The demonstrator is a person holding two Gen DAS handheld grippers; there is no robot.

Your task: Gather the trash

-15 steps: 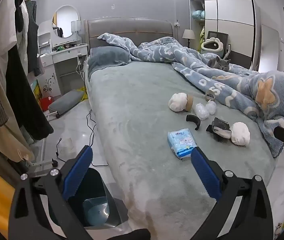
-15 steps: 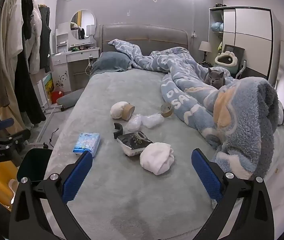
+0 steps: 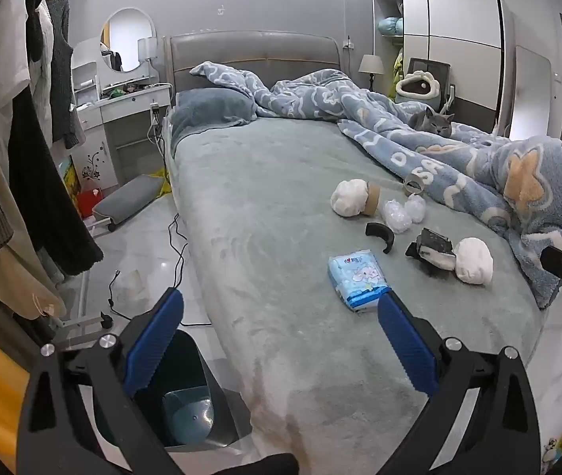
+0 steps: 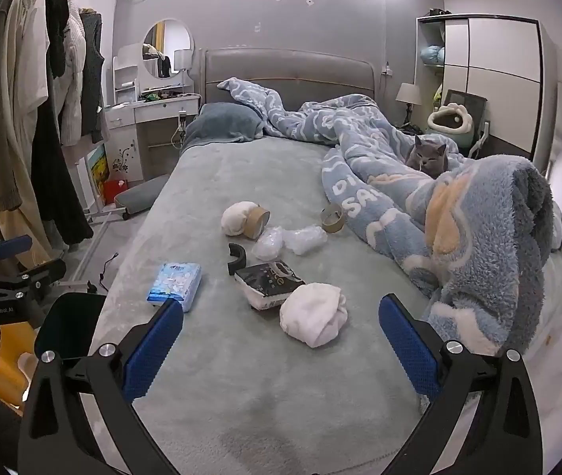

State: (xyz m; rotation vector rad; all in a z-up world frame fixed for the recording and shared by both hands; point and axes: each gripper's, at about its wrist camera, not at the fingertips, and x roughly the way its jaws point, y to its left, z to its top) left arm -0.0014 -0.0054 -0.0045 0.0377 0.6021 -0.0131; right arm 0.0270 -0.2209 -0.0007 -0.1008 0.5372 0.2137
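Trash scattered mid-bed [image 4: 209,376]: tissue pack [image 4: 175,285], black box [image 4: 271,283] touching a white wad [image 4: 314,318], bubble wrap [image 4: 292,239], two tape rolls [image 4: 256,221], a second wad [image 4: 237,217]. Left gripper [image 3: 281,340] over the bed's near corner, jaws wide and empty, dark bin [image 3: 185,407] on the floor below; right gripper [image 4: 281,340] likewise wide, empty, just short of the near wad. Grey cat [image 4: 429,156] on the rumpled blanket [image 4: 479,237].
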